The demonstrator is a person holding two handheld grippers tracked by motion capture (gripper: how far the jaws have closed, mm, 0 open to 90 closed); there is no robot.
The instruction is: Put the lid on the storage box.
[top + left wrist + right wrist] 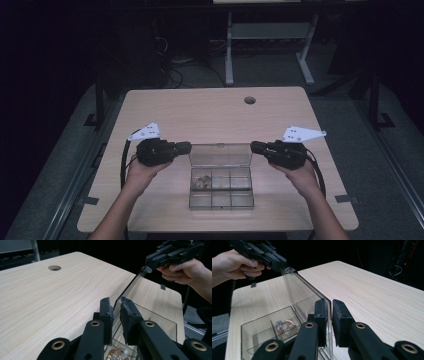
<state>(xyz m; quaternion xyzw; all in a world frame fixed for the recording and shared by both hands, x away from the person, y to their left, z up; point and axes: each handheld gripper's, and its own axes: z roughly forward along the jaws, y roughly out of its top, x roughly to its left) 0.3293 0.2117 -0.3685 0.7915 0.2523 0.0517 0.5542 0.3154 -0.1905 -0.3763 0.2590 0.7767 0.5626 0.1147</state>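
A clear compartment box (221, 206) lies on the table's near half with its lid (220, 155) standing upright. A small heap of beads (202, 182) sits in the box's back left compartment. My left gripper (189, 147) is at the lid's upper left corner. In the left gripper view the lid's edge (140, 312) lies between the jaws of that gripper (116, 312), with a narrow gap on one side. My right gripper (252, 146) is at the upper right corner. The lid (304, 295) stands between its pads (330, 312) in the same way, unpinched.
The light wooden table (210, 110) has a round cable hole (249, 100) near its far edge. Behind the table, white desk legs (229, 50) and cables stand on a dark floor. The box's other compartments hold nothing that I can make out.
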